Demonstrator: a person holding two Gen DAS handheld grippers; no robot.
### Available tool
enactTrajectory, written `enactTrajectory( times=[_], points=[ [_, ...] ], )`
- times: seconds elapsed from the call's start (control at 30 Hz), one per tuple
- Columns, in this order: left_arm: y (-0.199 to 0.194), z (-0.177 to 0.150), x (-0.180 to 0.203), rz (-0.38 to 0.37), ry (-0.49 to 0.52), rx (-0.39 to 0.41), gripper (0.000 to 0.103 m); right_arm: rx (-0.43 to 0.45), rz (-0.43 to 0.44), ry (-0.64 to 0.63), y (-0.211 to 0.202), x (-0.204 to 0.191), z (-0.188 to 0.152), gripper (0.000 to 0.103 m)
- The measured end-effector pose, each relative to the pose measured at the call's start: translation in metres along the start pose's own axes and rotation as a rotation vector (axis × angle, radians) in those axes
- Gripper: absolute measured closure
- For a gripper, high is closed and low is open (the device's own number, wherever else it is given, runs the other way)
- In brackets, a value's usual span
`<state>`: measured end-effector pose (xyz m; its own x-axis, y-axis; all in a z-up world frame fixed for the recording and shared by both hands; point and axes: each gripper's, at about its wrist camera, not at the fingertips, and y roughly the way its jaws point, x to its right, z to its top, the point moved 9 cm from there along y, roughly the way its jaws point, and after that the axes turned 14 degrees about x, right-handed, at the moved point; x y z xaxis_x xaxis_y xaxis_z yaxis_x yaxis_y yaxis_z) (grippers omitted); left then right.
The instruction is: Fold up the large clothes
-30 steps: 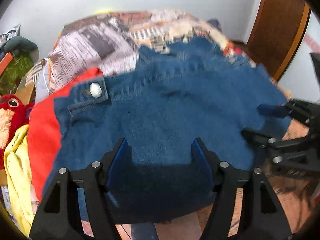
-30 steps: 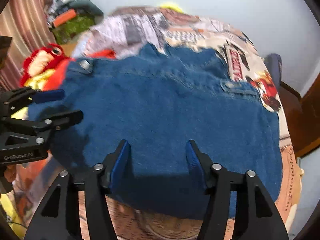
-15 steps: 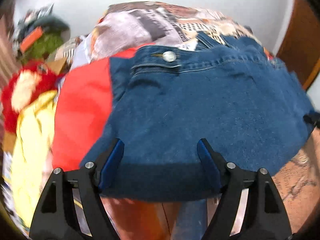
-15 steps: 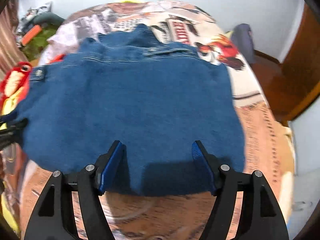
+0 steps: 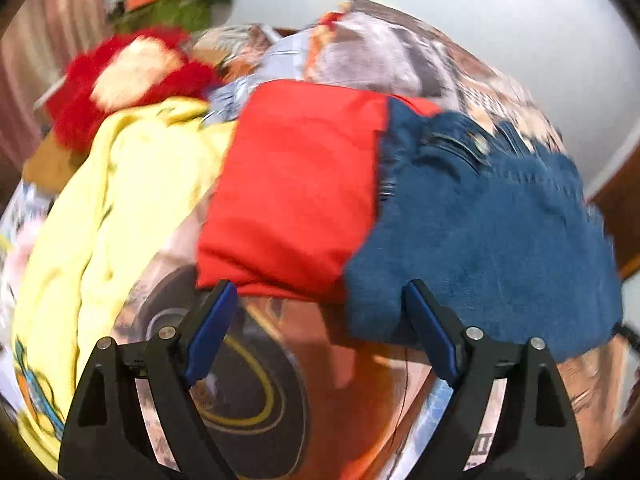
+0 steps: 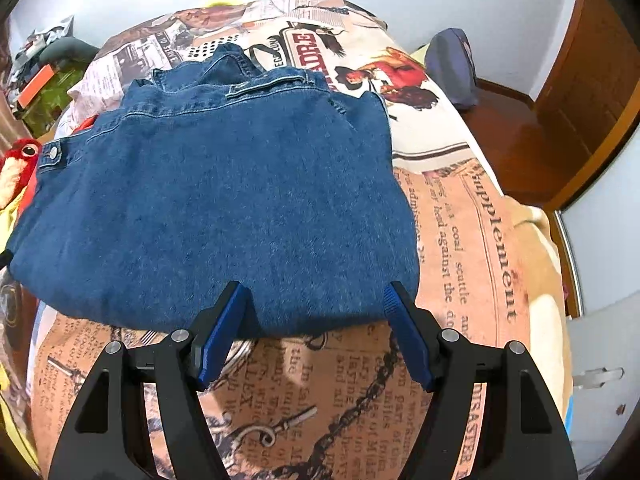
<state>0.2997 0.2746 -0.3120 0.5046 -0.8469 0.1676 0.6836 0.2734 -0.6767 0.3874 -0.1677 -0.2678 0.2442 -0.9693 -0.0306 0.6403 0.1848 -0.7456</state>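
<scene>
A folded blue denim garment point(image 6: 224, 208) lies flat on the printed bedspread point(image 6: 472, 240). In the left wrist view the denim point(image 5: 488, 240) sits at the right, overlapping a folded red garment point(image 5: 296, 184). My right gripper point(image 6: 316, 336) is open and empty, just short of the denim's near edge. My left gripper point(image 5: 320, 332) is open and empty, its right finger at the denim's near corner and its left finger below the red garment's edge.
A yellow garment point(image 5: 104, 216) lies left of the red one. A red plush toy point(image 5: 128, 76) and green clutter point(image 5: 172, 8) sit at the far left. A wooden door point(image 6: 592, 92) and wooden floor point(image 6: 516, 136) are to the right of the bed.
Both grippers have pulled back off the denim toward its near edge. The left view has swung left, bringing the red and yellow garments into view. The denim lies still.
</scene>
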Motion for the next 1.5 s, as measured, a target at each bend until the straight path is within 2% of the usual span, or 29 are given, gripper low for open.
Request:
enactTrajectory(
  times=[0.07, 0.13, 0.27, 0.3, 0.4, 0.47, 0.57, 0.63, 0.77, 0.8, 0.87, 0.93, 1.0, 1.1, 1.17, 1.2, 1.27, 1.33, 1.4, 1.43, 1.5],
  points=[
    [-0.005, 0.001, -0.010, 0.021, -0.023, -0.003, 0.018, 0.012, 0.008, -0.004, -0.005, -0.005, 0.002, 0.035],
    [-0.011, -0.001, -0.014, -0.009, -0.081, -0.029, 0.018, 0.027, 0.010, -0.015, -0.010, -0.009, 0.006, 0.035],
    [-0.017, -0.007, 0.000, -0.137, -0.170, -0.066, 0.018, 0.066, 0.016, -0.058, -0.019, -0.022, 0.014, 0.035],
    [-0.017, -0.012, 0.010, -0.191, -0.190, -0.090, 0.018, 0.072, 0.021, -0.066, -0.021, -0.027, 0.015, 0.035],
    [-0.006, -0.024, 0.034, -0.285, -0.219, -0.151, 0.018, 0.084, 0.035, -0.082, -0.023, -0.036, 0.017, 0.035],
    [0.002, -0.034, 0.048, -0.318, -0.232, -0.192, 0.018, 0.090, 0.046, -0.096, -0.026, -0.043, 0.017, 0.035],
    [0.020, -0.048, 0.064, -0.366, -0.305, -0.258, 0.018, 0.087, 0.052, -0.127, -0.025, -0.050, 0.015, 0.035],
    [0.026, -0.051, 0.073, -0.437, -0.385, -0.292, 0.018, 0.076, 0.055, -0.142, -0.024, -0.054, 0.011, 0.035],
    [0.034, -0.043, 0.082, -0.509, -0.509, -0.311, 0.021, 0.038, 0.088, -0.127, -0.020, -0.058, -0.001, 0.035],
    [0.032, -0.039, 0.083, -0.514, -0.523, -0.303, 0.030, 0.031, 0.087, -0.123, -0.018, -0.057, -0.004, 0.035],
    [0.027, -0.027, 0.085, -0.505, -0.506, -0.275, 0.037, 0.023, 0.087, -0.113, -0.017, -0.056, -0.007, 0.035],
    [0.017, -0.011, 0.094, -0.495, -0.436, -0.220, 0.045, 0.020, 0.090, -0.098, -0.016, -0.055, -0.008, 0.035],
    [0.009, 0.002, 0.105, -0.442, -0.316, -0.159, 0.054, 0.019, 0.093, -0.081, -0.015, -0.055, -0.007, 0.035],
    [0.002, 0.011, 0.125, -0.338, -0.097, -0.063, 0.053, 0.021, 0.101, -0.059, -0.015, -0.053, -0.004, 0.035],
    [0.007, 0.009, 0.128, -0.311, -0.044, -0.052, 0.053, 0.022, 0.101, -0.052, -0.015, -0.053, -0.004, 0.035],
    [0.013, 0.006, 0.129, -0.302, -0.042, -0.060, 0.051, 0.024, 0.102, -0.049, -0.016, -0.053, -0.004, 0.035],
    [0.027, 0.001, 0.123, -0.305, -0.108, -0.095, 0.051, 0.025, 0.101, -0.049, -0.018, -0.053, -0.004, 0.035],
    [0.043, -0.001, 0.116, -0.323, -0.222, -0.135, 0.053, 0.025, 0.097, -0.052, -0.019, -0.053, -0.004, 0.035],
    [0.049, 0.001, 0.107, -0.325, -0.279, -0.143, 0.065, 0.026, 0.094, -0.054, -0.021, -0.052, -0.003, 0.035],
    [0.048, 0.003, 0.106, -0.319, -0.287, -0.138, 0.067, 0.027, 0.092, -0.056, -0.022, -0.052, -0.002, 0.035],
    [0.041, 0.009, 0.110, -0.300, -0.261, -0.106, 0.072, 0.032, 0.091, -0.060, -0.024, -0.052, 0.001, 0.035]
  ],
)
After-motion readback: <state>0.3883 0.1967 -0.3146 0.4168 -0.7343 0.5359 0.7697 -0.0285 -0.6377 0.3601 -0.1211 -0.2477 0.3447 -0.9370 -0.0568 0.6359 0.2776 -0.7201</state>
